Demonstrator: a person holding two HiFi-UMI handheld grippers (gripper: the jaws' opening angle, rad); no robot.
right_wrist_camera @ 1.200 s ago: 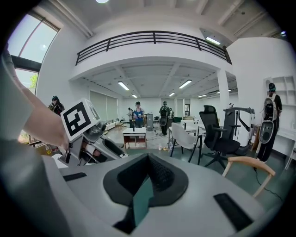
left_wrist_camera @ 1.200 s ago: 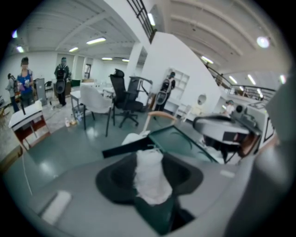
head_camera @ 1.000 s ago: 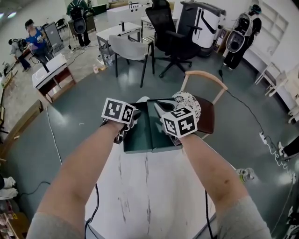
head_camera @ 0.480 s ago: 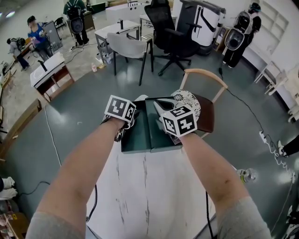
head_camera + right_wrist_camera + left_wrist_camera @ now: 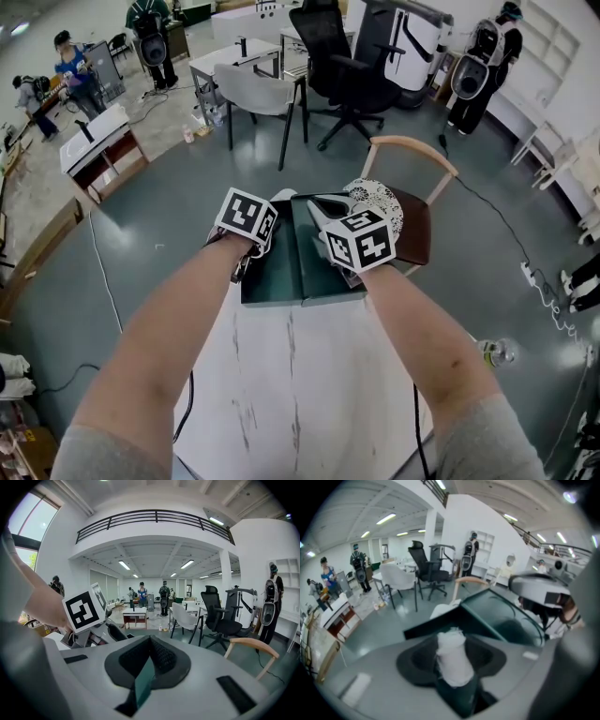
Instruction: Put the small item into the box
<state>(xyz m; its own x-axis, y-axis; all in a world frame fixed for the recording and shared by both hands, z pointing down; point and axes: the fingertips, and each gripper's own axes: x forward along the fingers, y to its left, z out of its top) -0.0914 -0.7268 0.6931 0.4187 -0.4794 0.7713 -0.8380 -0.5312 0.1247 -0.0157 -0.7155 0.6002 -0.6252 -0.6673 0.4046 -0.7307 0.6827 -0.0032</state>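
My left gripper (image 5: 451, 679) has come down a little toward the open box (image 5: 272, 278). It grasps the white small item (image 5: 451, 654) just above the box's left half. I think the pads press it, though this view is blurred. The right gripper (image 5: 144, 677) is clamped on a thin green edge of the box. Only the release remains.

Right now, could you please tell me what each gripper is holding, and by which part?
The left gripper holds the small white item by its sides. The right gripper pinches the green box lid by its edge.
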